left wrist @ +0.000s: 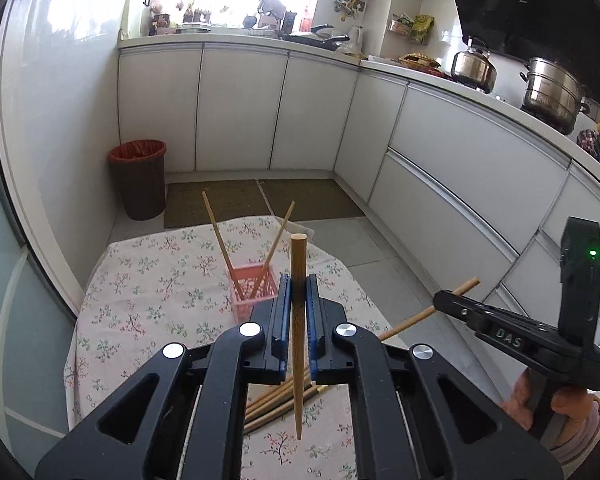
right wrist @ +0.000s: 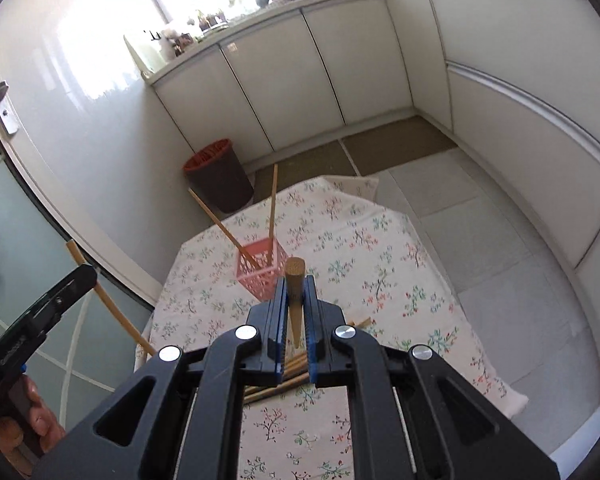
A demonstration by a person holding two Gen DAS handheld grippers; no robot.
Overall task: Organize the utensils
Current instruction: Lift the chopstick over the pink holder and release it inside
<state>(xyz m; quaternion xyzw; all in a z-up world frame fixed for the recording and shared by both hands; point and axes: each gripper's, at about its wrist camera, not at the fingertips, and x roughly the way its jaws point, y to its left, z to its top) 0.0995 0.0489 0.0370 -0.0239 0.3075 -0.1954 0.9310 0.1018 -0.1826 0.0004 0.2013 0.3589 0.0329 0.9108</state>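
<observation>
My left gripper [left wrist: 298,286] is shut on a wooden chopstick [left wrist: 298,344] held upright above the table. My right gripper [right wrist: 296,286] is shut on another wooden chopstick [right wrist: 295,300], thick end up. The right gripper also shows in the left wrist view [left wrist: 444,300], its chopstick [left wrist: 466,286] sticking out. The left gripper shows at the left of the right wrist view [right wrist: 76,280] with its chopstick [right wrist: 108,304]. A pink mesh holder [left wrist: 252,286] stands on the table with two chopsticks [left wrist: 220,240] leaning in it; it also shows in the right wrist view [right wrist: 262,270]. Several loose chopsticks [left wrist: 276,404] lie on the cloth below both grippers.
The small table has a floral cloth [left wrist: 152,292] and sits in a kitchen. A dark waste bin with a red liner [left wrist: 138,178] stands by the wall. White cabinets [left wrist: 236,108] run along the back and right. Pots [left wrist: 552,92] sit on the stove.
</observation>
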